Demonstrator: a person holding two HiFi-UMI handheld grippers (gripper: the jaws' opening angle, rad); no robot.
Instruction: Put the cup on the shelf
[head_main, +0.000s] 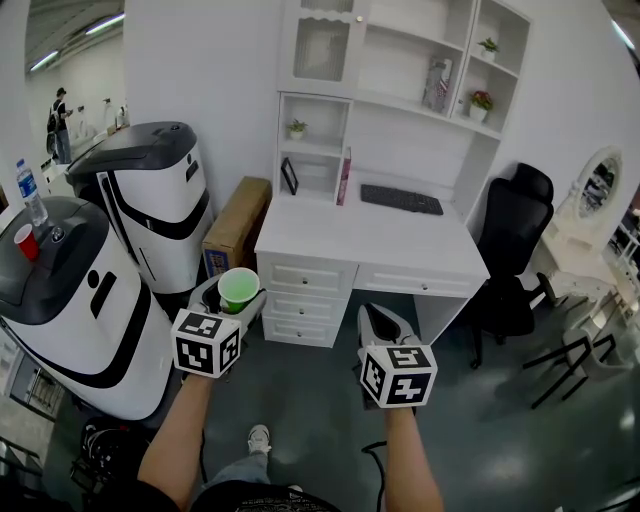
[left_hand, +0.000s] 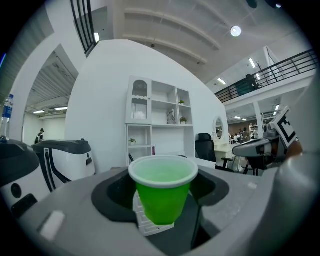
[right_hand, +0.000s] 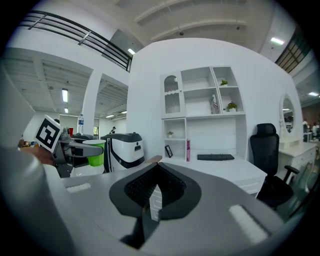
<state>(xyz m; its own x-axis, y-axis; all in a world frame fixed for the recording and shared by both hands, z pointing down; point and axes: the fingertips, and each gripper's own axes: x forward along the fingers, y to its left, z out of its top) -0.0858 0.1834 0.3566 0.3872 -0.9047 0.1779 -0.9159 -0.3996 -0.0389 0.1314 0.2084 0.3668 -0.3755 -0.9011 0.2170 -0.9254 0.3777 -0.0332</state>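
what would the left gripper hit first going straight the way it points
Probably the white desk, at its front edge; the green cup held in the left gripper would touch first. Depth is unclear.

Left of the desk (head_main: 370, 240), the near white machine (head_main: 70, 300) runs off the head view's edge, the cup's (head_main: 238, 289) base hides inside the left gripper (head_main: 240, 302), and one shelf item (head_main: 437, 85) above is too small to tell.

We saw a green cup (head_main: 238, 290) with a white rim, black-and-white square markers on both cubes (head_main: 206, 342), a white desk (head_main: 340, 236) and shelf (head_main: 398, 62), a black keyboard (head_main: 401, 200) and chair (head_main: 514, 236).
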